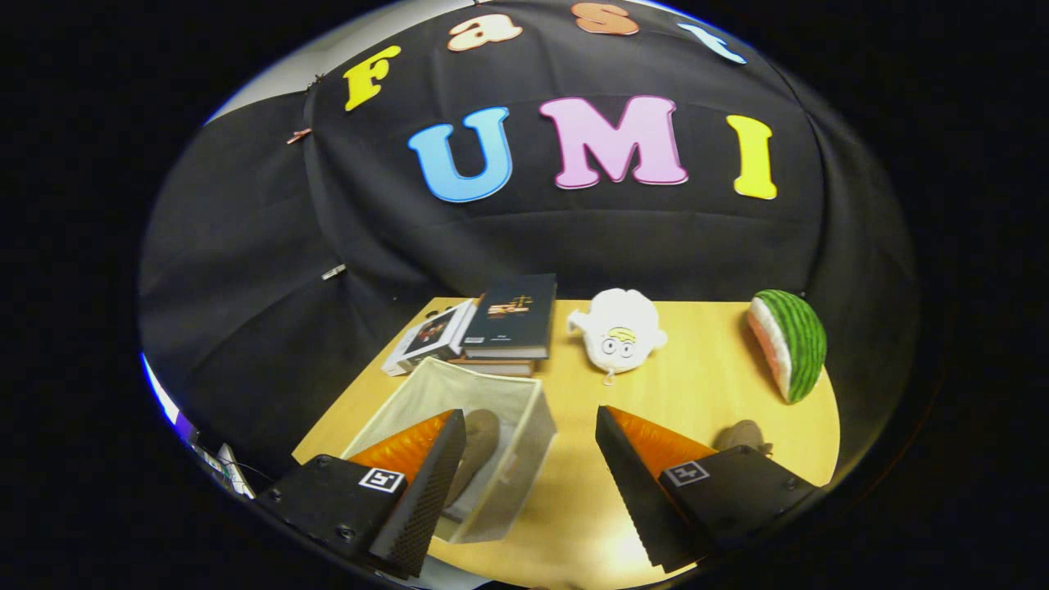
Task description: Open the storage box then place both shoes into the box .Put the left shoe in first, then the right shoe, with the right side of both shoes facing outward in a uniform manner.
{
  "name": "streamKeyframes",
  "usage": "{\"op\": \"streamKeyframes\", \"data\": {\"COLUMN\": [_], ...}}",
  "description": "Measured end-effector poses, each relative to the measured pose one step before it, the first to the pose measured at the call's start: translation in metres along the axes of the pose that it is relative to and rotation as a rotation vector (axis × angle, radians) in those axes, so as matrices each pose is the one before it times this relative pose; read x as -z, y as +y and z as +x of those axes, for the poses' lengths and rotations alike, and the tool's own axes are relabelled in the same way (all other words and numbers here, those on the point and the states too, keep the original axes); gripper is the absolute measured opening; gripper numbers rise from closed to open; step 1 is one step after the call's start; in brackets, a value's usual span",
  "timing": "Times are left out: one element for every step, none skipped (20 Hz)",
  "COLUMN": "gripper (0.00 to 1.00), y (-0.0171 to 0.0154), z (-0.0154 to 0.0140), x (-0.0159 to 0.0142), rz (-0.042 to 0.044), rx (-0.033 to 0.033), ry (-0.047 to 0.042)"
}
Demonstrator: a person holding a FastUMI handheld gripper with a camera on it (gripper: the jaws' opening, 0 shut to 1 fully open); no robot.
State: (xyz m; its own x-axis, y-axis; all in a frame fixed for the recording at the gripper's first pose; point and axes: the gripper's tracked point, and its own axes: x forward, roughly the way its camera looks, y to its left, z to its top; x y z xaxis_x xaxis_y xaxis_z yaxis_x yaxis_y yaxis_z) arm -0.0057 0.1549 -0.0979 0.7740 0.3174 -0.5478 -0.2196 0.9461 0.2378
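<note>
As the gripper [531, 483] hung above the wooden table [705, 385] with its two fingers spread wide and nothing between them, the storage box [524, 434] stood open in the lower left of the frame, partly behind the left finger [422, 492]. One brown shoe [479, 447] lay inside the box, just beyond that finger's tip and half hidden by it. The second shoe [742, 434] rested on the table at the lower right, peeking out from behind the right finger [635, 483], well apart from the box. The bare tabletop showed in the gap between the fingers. Beyond the box, toward the middle of the frame, a stack of books [508, 324] sat at the table's far edge, a white plush toy [619, 328] beside it. A watermelon slice [791, 344] stood at the right of the table, near the black cloth wall [246, 287].
</note>
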Motion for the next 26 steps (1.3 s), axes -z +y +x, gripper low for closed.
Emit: {"op": "streamKeyframes", "data": {"gripper": [0.98,0.98,0.98,0.98,0.98,0.98,0.98,0.98,0.98,0.99,0.98,0.98,0.98,0.98,0.98,0.98,0.98,0.99,0.99,0.99,0.99,0.99,0.99,0.99,0.99,0.99], "y": [-0.01769,-0.01844,-0.02,-0.01828,-0.01512,-0.01572,-0.01385,-0.01345,-0.01239,-0.01331,-0.01285,-0.01285,-0.0237,-0.01195,-0.01097,-0.00986,-0.0072,-0.00711,-0.00445,-0.00441,-0.00227,-0.00293,-0.00336,-0.00309,-0.00349,-0.00309], "z": [-0.00519,-0.00347,-0.00355,-0.00379,-0.00145,-0.00113,0.00075,0.00073,0.00061,0.00149,-0.0001,0.00138,0.01332,0.00219,0.0029,0.00239,0.00297,0.00316,0.00257,0.00231,0.00258,0.00436,0.00499,0.00426,0.00418,0.00321], "x": [0.00154,0.0012,0.00163,0.00175,0.00196,0.00316,0.00356,0.00436,0.00455,0.00428,0.00584,0.00406,0.00372,0.004,0.0042,0.00415,0.00488,0.00582,0.00505,0.00466,0.00455,0.00539,0.00786,0.00952,0.00779,0.00841], "rz": [0.00403,-0.00179,-0.00428,-0.00543,-0.00614,-0.00417,-0.00011,0.00482,0.0092,0.01037,0.01082,0.0094,0.00362,-0.00121,-0.00505,-0.00576,-0.00414,-0.00127,0.00274,0.00438,0.00084,-0.00486,-0.01089,-0.01277,-0.01011,-0.00651], "rx": [0.0221,0.02469,0.02887,0.02258,0.022,0.01803,0.01538,0.01337,0.009,0.00926,0.0065,0.00449,0.00525,0.00486,0.00637,0.00413,0.00132,-0.00214,-0.00649,-0.00669,-0.01228,-0.00855,-0.00468,-0.00151,0.00308,-0.00062], "ry": [-0.00212,-0.00515,-0.00267,0.00115,0.00241,0.00056,0.00137,0.00818,0.00707,0.01091,0.0154,0.01264,0.00867,0.00734,0.00819,0.00913,0.01157,0.01414,0.01279,0.00986,0.00624,0.00265,0.0104,0.01521,0.01162,0.01028]}}
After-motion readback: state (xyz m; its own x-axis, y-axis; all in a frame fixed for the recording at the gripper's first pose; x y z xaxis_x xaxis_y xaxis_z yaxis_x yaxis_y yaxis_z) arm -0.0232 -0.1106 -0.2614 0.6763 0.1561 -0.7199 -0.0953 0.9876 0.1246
